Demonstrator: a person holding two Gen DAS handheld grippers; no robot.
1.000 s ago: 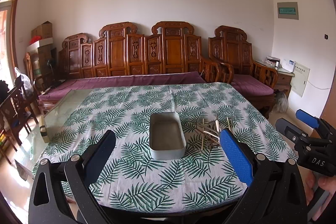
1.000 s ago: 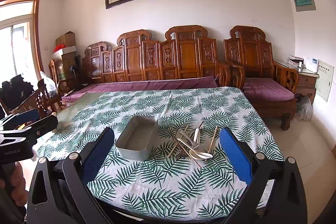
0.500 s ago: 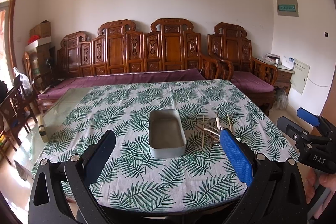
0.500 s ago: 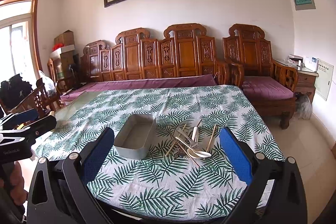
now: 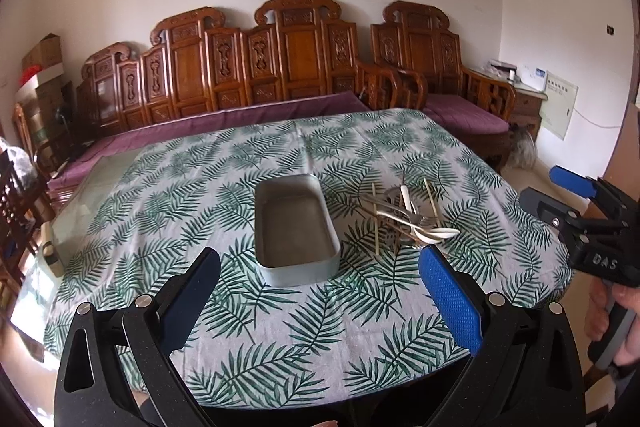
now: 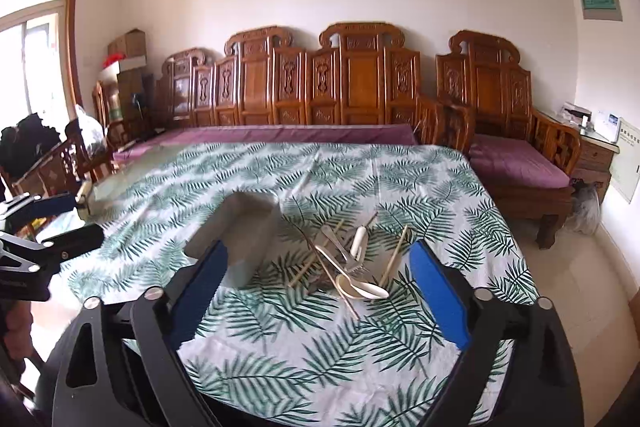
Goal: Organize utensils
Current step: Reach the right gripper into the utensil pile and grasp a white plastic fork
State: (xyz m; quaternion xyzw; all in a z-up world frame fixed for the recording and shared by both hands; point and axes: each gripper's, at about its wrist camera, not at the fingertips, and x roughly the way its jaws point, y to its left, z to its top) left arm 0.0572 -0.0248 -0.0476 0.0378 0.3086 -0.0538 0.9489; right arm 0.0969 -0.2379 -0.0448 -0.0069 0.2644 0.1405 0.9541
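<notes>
tin point(image 5: 296, 223) mid-cloth, utensil pile point(image 6: 348, 263) beside it clear of edges, left fingers point(image 5: 448, 295) spread empty, right fingers point(image 6: 436, 295) closing on nothing

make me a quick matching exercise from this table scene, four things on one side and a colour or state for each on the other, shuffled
Things:
1. metal tray
2. white spoon
3. tablecloth
4. left gripper

Colours or states:
A. green leaf print
B. open, holding nothing
C. empty, beside the utensil pile
D. lying in the utensil pile with chopsticks

Pairs: 1-C, 2-D, 3-A, 4-B
</notes>
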